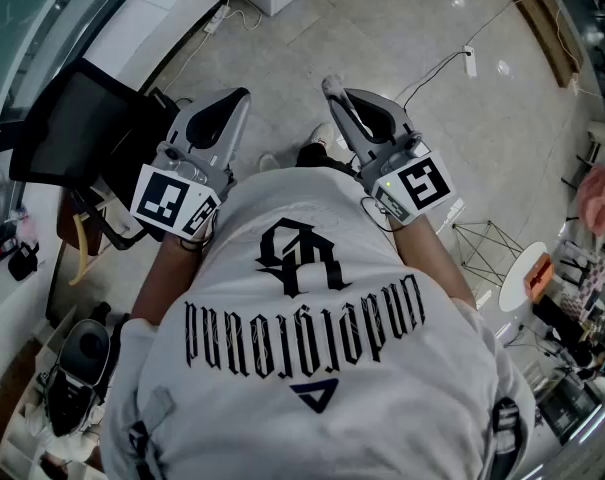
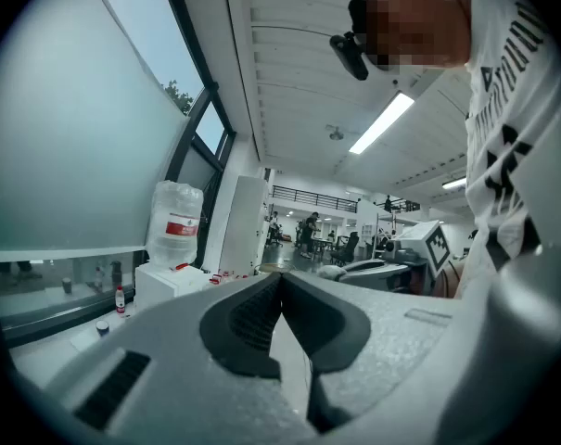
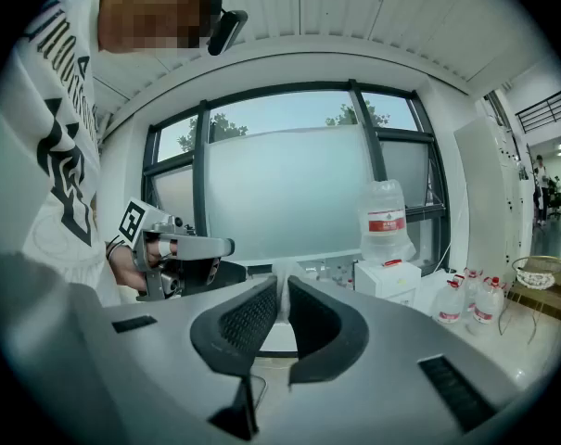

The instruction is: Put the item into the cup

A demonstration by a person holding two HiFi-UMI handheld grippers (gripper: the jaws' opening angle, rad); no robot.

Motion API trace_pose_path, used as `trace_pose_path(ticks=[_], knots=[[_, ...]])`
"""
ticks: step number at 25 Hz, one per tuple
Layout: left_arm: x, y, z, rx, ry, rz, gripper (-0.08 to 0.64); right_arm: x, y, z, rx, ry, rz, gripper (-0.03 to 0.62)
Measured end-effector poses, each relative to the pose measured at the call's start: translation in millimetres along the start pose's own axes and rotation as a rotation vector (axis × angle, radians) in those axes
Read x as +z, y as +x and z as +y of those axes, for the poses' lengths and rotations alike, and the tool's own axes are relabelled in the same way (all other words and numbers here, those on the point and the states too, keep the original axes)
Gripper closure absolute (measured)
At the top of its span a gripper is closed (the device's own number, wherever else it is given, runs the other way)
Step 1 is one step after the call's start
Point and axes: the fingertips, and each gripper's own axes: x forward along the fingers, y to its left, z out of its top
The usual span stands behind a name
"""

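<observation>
I see neither a cup nor an item to go into it in any view. In the head view both grippers are held out level in front of the person's white printed shirt, above bare floor. My left gripper (image 1: 240, 96) (image 2: 280, 278) has its dark pads touching at the tips, with nothing between them. My right gripper (image 1: 330, 86) (image 3: 282, 284) shows a narrow gap between its pads, and that gap is empty. Each gripper view also shows the other gripper: the right gripper's marker cube (image 2: 438, 244) and the left gripper's body (image 3: 183, 248).
A large water bottle (image 2: 173, 225) (image 3: 385, 221) stands on a white box below the tall windows. Small bottles (image 3: 475, 299) sit on the floor at the right. A black screen on a stand (image 1: 72, 128) is at the left, a power strip (image 1: 469, 60) on the floor ahead, a round white table (image 1: 527, 273) at the right.
</observation>
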Motion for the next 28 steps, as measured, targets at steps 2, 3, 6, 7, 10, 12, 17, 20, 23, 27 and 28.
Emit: trace_pose_path(ticks=[2, 3, 6, 7, 10, 12, 17, 20, 23, 27, 28], knots=[[-1, 11, -1, -0.001, 0.0, -0.001, 0.545, 1, 1, -11, 0.002, -0.008, -0.005, 0.552], [-1, 17, -1, -0.001, 0.001, -0.001, 0.545, 2, 1, -18, 0.002, -0.01, -0.007, 0.552], [0, 36, 2, 0.006, 0.005, -0.001, 0.545, 3, 0, -45, -0.008, -0.006, -0.008, 0.552], [0, 43, 3, 0.011, 0.005, 0.0, 0.545, 3, -1, -56, -0.012, -0.003, -0.007, 0.552], [2, 63, 1, 0.03, 0.009, 0.003, 0.545, 4, -11, -84, -0.02, -0.007, -0.01, 0.552], [4, 79, -4, 0.039, 0.01, 0.004, 0.545, 5, -21, -104, -0.02, -0.013, -0.012, 0.552], [7, 130, -14, 0.045, 0.01, 0.01, 0.545, 5, -36, -157, -0.005, -0.013, -0.009, 0.551], [8, 156, -27, 0.042, 0.019, 0.011, 0.545, 2, -47, -181, 0.006, -0.007, -0.006, 0.551], [6, 175, -40, 0.045, 0.021, 0.02, 0.545, -3, -57, -198, 0.021, -0.005, 0.0, 0.552], [4, 195, -46, 0.045, 0.027, 0.034, 0.545, -7, -65, -219, 0.02, 0.01, 0.001, 0.551], [3, 199, -44, 0.048, 0.024, 0.035, 0.545, -9, -64, -223, 0.021, 0.012, 0.003, 0.551]])
